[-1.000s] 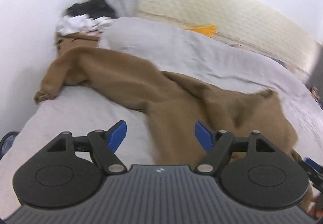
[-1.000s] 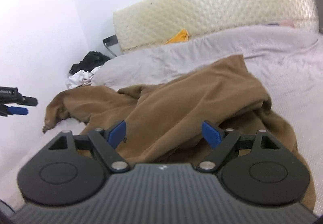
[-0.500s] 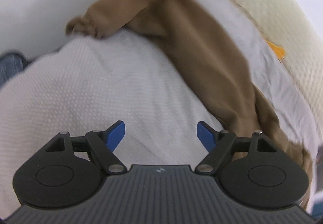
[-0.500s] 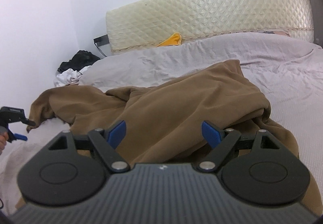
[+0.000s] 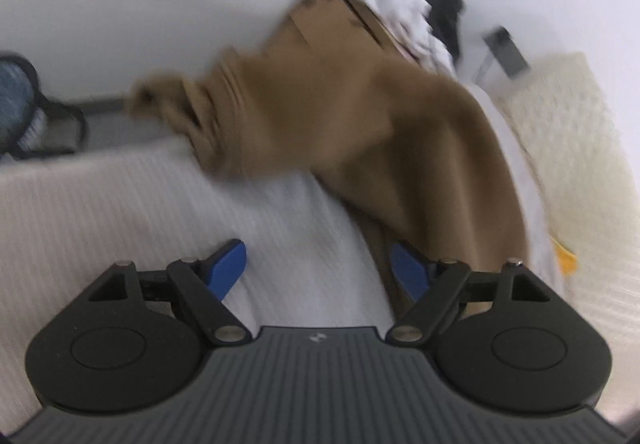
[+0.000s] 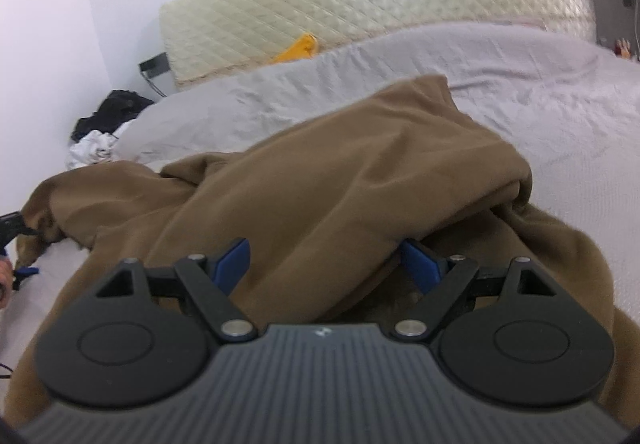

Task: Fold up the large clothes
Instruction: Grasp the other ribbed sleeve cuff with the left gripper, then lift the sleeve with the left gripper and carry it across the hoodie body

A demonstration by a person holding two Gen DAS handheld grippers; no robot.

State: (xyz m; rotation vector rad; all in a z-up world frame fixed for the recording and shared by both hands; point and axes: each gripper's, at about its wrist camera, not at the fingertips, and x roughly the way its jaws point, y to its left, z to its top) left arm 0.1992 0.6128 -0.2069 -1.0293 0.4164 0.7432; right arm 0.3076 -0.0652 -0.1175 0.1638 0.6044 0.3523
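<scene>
A large brown garment (image 6: 340, 196) lies crumpled across the bed's light grey cover (image 6: 520, 84). One sleeve with its cuff (image 5: 168, 104) hangs near the bed's left edge in the blurred left wrist view, where the garment (image 5: 380, 132) runs up and to the right. My left gripper (image 5: 318, 268) is open and empty above bare white bedding, short of the sleeve. My right gripper (image 6: 326, 262) is open and empty, low over the bunched body of the garment. The left gripper also shows at the far left of the right wrist view (image 6: 12, 228), by the cuff.
A cream quilted headboard (image 6: 380, 0) stands at the back with a yellow item (image 6: 298, 48) at its foot. A cardboard box (image 5: 332, 20) heaped with white and black clothes (image 6: 104, 128) stands by the wall. A dark object (image 5: 24, 112) sits beyond the bed's left edge.
My left gripper has swung left and closed in on the sleeve cuff at the bed's edge. My right gripper has dropped closer over the garment's body. Both stayed open.
</scene>
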